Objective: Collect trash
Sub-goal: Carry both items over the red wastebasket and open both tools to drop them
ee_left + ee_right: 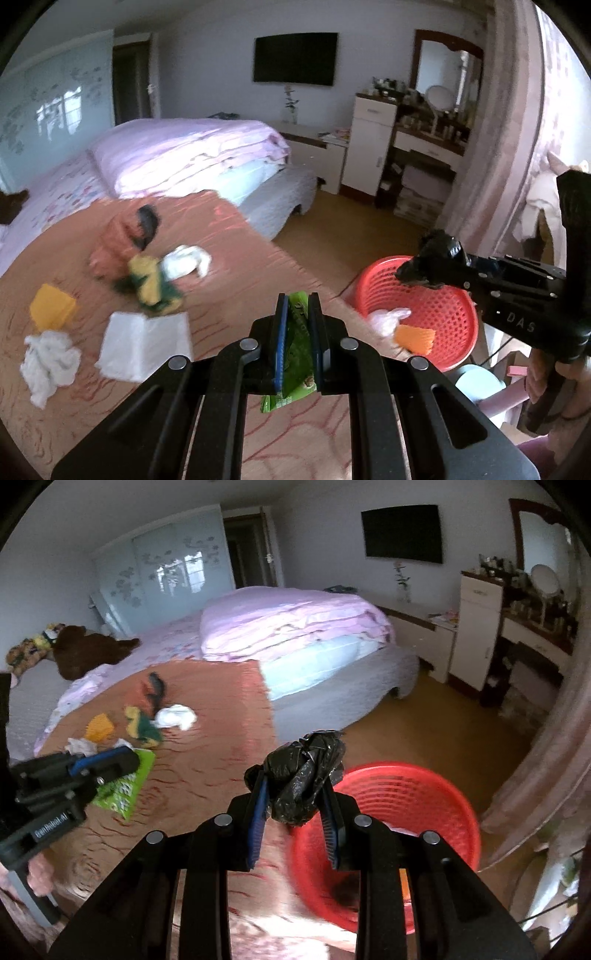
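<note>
My left gripper [298,301] is shut on a flat green snack wrapper [297,332], held over the brown bedspread [240,251]; from the right wrist it shows at the left, gripper [123,760] and wrapper [123,788]. My right gripper [295,779] is shut on a crumpled black plastic bag [304,773], hanging at the rim of the red mesh basket [406,797]. In the left wrist view that gripper [413,271] with the bag [436,254] hovers over the basket [436,306], which holds a white bag and an orange piece.
On the bedspread lie crumpled white tissues [48,360], a white sheet [146,341], an orange block [51,306], a yellow-green wrapper [153,286], a white wad [186,260] and an orange-black packet [127,236]. A folded pink quilt [192,151] lies behind; a dresser [424,147] stands at the right.
</note>
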The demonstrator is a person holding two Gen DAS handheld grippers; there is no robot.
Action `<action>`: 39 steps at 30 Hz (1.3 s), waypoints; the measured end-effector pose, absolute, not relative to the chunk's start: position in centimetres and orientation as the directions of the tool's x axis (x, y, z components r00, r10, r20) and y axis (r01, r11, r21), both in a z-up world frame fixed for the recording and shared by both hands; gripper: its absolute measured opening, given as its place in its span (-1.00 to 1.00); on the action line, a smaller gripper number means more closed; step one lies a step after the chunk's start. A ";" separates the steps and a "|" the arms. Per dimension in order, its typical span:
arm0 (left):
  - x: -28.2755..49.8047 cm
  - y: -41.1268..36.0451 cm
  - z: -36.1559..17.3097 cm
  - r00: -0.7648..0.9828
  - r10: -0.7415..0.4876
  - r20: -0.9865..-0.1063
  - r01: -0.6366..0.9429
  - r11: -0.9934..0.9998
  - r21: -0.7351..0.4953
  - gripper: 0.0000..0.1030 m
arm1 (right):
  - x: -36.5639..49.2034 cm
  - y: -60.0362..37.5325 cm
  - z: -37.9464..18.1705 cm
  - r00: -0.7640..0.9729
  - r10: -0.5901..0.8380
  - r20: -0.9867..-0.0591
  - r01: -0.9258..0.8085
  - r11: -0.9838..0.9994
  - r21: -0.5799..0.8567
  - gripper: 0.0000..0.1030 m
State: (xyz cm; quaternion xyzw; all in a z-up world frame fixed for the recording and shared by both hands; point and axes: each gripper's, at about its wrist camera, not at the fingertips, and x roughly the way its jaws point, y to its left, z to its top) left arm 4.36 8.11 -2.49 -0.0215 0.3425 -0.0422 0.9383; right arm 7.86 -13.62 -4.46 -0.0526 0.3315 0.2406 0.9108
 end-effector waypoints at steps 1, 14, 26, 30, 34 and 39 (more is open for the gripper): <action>4.7 7.7 -2.5 0.761 -0.101 -0.641 0.073 0.995 -0.070 -0.79 | 8.0 -14.1 -4.5 0.669 0.395 -0.630 -0.464 0.884 0.061 -0.49; 10.1 -1.6 -3.7 0.694 -0.211 -0.688 0.234 0.970 -0.061 -0.79 | 10.6 -19.8 -7.1 0.675 0.305 -0.671 -0.312 0.943 0.116 -0.49; 12.7 -4.6 -7.2 0.587 -0.284 -0.758 0.298 0.946 -0.124 -0.77 | 12.6 -21.3 -10.2 0.608 0.262 -0.749 -0.250 0.959 0.133 -0.46; 12.7 -4.7 -7.9 0.570 -0.288 -0.769 0.301 0.945 -0.131 -0.40 | 12.8 -21.5 -11.0 0.590 0.258 -0.765 -0.235 0.961 0.142 -0.20; 12.4 -4.1 -8.0 0.574 -0.280 -0.769 0.288 0.949 -0.130 -0.20 | 12.9 -21.8 -11.3 0.597 0.240 -0.766 -0.213 0.967 0.137 0.02; 12.4 -3.5 -7.7 0.583 -0.278 -0.763 0.267 0.953 -0.143 0.04 | 12.9 -21.9 -11.3 0.600 0.233 -0.765 -0.205 0.969 0.135 0.04</action>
